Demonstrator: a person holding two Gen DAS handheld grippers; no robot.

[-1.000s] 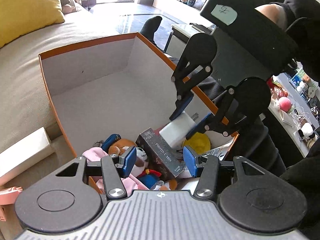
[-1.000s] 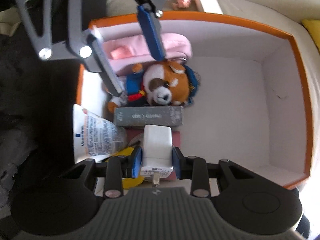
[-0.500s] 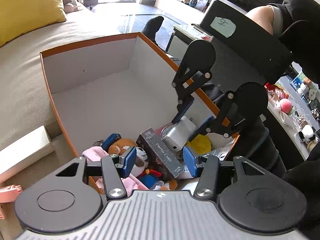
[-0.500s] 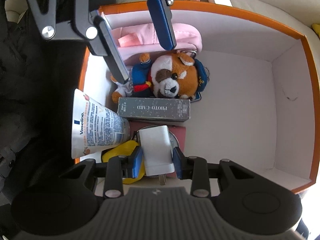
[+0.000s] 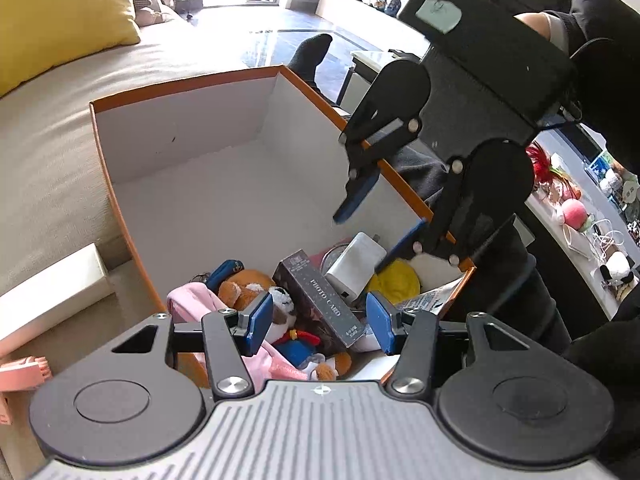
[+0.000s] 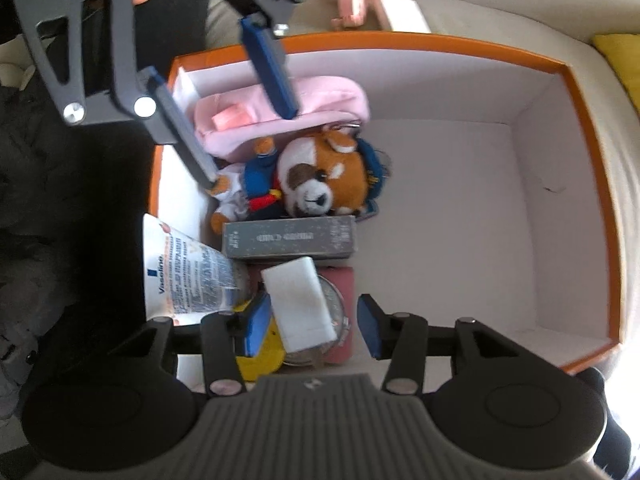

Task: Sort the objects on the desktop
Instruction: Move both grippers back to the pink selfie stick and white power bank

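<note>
Right hand-held gripper (image 6: 311, 330) hangs spread above the white charger (image 6: 299, 304) in the box (image 6: 576, 208); left hand-held gripper (image 5: 316, 322) is spread too.

One orange-rimmed box (image 6: 576, 128) holds the haul: one pink pouch (image 6: 304, 100) at 11 o'clock, one plush red panda (image 6: 320, 176) at its centre-left, one grey photo-card box (image 6: 288, 238), one white charger (image 6: 298, 304), one round tin (image 6: 334, 300), one pink flat case (image 6: 346, 280), one yellow item (image 6: 260, 356) and one Vaseline tube (image 6: 188, 276) at 8 o'clock. Two claws (image 6: 310, 326) (image 6: 228, 128) hang over it. One yellow cushion (image 5: 60, 16) lies beyond.
</note>
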